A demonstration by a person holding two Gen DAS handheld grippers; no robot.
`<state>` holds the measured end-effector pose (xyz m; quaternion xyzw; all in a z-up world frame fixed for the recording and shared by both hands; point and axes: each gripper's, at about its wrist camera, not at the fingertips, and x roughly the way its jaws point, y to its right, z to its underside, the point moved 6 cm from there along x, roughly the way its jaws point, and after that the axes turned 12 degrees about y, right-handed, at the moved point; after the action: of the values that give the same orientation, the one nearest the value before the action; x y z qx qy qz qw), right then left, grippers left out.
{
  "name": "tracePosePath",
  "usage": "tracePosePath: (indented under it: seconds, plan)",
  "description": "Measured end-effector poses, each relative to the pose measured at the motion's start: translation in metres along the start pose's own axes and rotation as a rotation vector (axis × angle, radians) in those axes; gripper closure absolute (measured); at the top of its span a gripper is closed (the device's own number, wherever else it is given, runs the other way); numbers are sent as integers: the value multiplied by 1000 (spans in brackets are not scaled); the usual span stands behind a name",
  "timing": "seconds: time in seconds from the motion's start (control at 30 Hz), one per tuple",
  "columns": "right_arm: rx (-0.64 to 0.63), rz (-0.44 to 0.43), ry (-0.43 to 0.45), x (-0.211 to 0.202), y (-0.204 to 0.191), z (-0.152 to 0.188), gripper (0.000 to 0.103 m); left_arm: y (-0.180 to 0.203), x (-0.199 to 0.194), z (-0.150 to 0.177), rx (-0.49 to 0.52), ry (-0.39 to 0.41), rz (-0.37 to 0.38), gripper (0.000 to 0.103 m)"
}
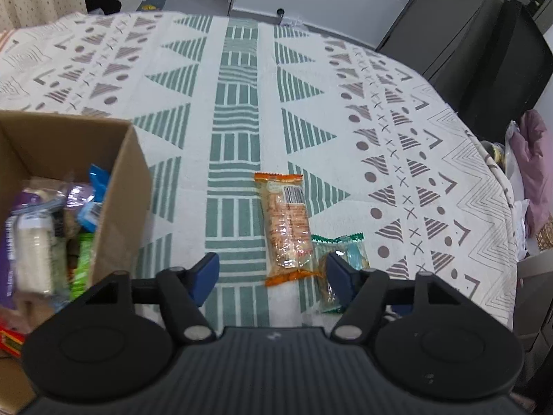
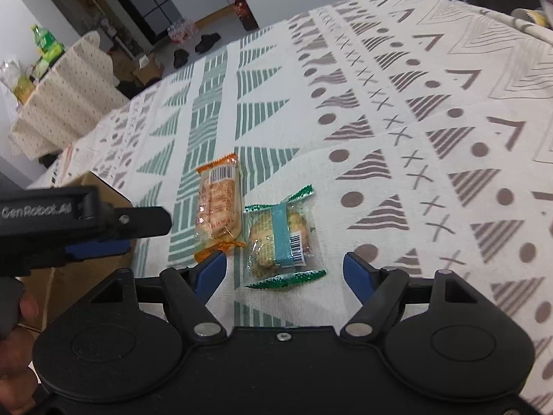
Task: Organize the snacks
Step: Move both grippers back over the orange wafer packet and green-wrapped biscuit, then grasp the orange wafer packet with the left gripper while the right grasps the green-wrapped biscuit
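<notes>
Filling up nicely on the left: brown cardboard box (image 1: 121, 186) already crowded with wrapped snacks. Lying loose on the patterned cloth counter (image 1: 345, 110), just two: long orange-ended clear cracker packet (image 1: 287, 228) and, touching its right side, squat green-ended clear biscuit packet (image 2: 280, 242). Hovering wide open and gripping nothing, left gripper (image 1: 273, 273) near the orange packet. Lining up wide open and empty too, right gripper (image 2: 285, 273) around the green one. Looking nearly finished.
</notes>
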<state>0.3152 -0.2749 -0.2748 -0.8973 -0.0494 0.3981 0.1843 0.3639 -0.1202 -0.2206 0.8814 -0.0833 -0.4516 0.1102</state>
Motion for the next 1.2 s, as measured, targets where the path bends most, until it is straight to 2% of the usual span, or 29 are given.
tracePosePath:
  seconds: [0.17,0.3,0.4,0.57,0.73,0.77,0.83,0.87,1.0,1.07,1.1,1.2]
  plan:
    - [-44,25,-20,15,-5,7,34,1,18,1,-4,-23,16,42]
    - [-111,56,-10,21,-7,6,51,2,30,2,-13,-39,21,42]
    - [-99,64,-20,20,-3,2,56,5,39,3,-12,-47,22,42]
    - [-103,99,-29,14,6,1,57,11,52,6,-2,-50,11,42]
    - [-110,166,-36,6,18,1,56,10,64,8,-5,-62,-47,42]
    - [-106,176,-39,5,19,1,54,9,65,8,1,-55,-66,46]
    - [-104,197,-33,5,21,0,46,6,65,8,13,-54,-101,68]
    - [-108,207,-26,6,21,-1,45,4,64,8,13,-53,-104,71]
    - [-135,229,-23,20,14,2,41,-3,57,7,24,-57,-76,71]
    - [-175,257,-6,23,9,5,44,-8,52,8,31,-60,-77,71]
    - [-187,275,-3,22,8,6,52,-10,49,9,29,-61,-69,71]
    - [-144,269,6,15,7,6,55,-12,41,10,48,-55,-53,71]
